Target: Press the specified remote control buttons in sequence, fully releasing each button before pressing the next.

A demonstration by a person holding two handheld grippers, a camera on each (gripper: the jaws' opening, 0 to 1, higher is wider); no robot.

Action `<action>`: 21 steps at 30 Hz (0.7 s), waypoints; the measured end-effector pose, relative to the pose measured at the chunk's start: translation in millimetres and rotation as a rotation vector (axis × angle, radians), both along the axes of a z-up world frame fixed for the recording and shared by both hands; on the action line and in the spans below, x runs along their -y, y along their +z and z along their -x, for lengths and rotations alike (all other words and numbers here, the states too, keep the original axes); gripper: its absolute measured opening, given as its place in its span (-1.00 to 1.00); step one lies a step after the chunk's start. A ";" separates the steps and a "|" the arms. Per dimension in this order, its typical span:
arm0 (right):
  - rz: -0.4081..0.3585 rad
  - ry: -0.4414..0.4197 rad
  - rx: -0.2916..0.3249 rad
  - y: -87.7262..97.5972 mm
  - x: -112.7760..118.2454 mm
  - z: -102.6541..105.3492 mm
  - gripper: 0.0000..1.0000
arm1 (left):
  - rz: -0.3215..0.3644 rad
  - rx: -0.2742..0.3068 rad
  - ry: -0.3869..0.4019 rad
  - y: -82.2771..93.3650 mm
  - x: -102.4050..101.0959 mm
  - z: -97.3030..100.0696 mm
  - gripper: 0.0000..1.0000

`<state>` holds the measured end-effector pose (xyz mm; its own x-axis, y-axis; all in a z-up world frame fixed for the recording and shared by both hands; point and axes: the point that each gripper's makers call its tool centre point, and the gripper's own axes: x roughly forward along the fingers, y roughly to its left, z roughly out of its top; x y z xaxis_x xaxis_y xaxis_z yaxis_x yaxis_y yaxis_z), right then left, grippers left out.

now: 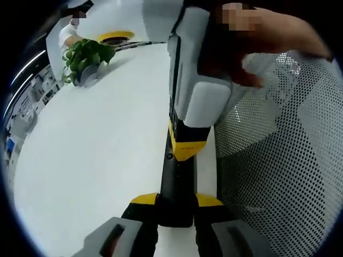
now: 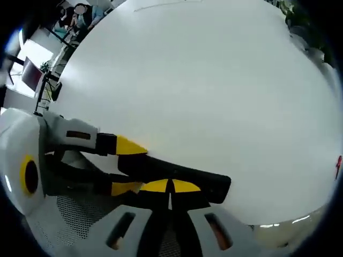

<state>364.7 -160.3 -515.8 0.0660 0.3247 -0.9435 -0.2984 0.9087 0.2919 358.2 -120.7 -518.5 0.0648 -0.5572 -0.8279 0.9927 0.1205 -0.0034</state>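
Near table edge, left gripper (image 1: pixel 177 201) is clenched on the near end of the black remote (image 1: pixel 177 176), which is held over the white table (image 1: pixel 96 139). Right gripper (image 2: pixel 170 186) has its jaws closed together, yellow tips touching the remote's top face. Hand (image 1: pixel 268 37) holds the right gripper. Mesh chair (image 1: pixel 289 160) at right, potted plant (image 1: pixel 86 56) far left.

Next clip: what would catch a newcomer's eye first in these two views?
A long black remote control stands out against the white table, clamped between the yellow-tipped left gripper in the left gripper view. The right gripper meets it from above, a hand behind. A leafy potted plant sits at the table's far edge, and a white mesh chair back fills the right side.
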 end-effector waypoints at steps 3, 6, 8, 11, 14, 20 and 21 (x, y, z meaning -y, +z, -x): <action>-0.066 -0.063 0.000 0.5 -1.0 0.4 -1.00 | 0.001 0.001 0.000 0.0 0.0 0.1 -0.51; -0.069 -0.080 -0.021 -0.3 0.4 0.3 -1.00 | -0.001 0.002 -0.001 -0.3 0.0 -0.1 -0.51; -0.057 -0.065 -0.027 0.9 -1.5 2.0 -1.00 | 0.001 0.003 -0.001 -0.3 0.0 -0.2 -0.51; -0.040 -0.057 -0.036 0.0 0.5 2.5 -1.00 | 0.004 0.003 0.001 -0.4 -0.1 -0.3 -0.51; -0.039 -0.064 -0.046 -0.9 2.0 1.8 -1.00 | 0.004 0.003 0.000 -0.5 -0.1 -0.4 -0.51; -0.029 -0.049 -0.027 0.0 1.5 -1.2 -1.00 | 0.005 0.002 0.003 -0.4 0.0 -0.6 -0.51; -0.026 -0.049 -0.007 0.2 2.0 -4.5 -1.00 | 0.005 0.001 0.003 -0.5 0.0 -0.7 -0.51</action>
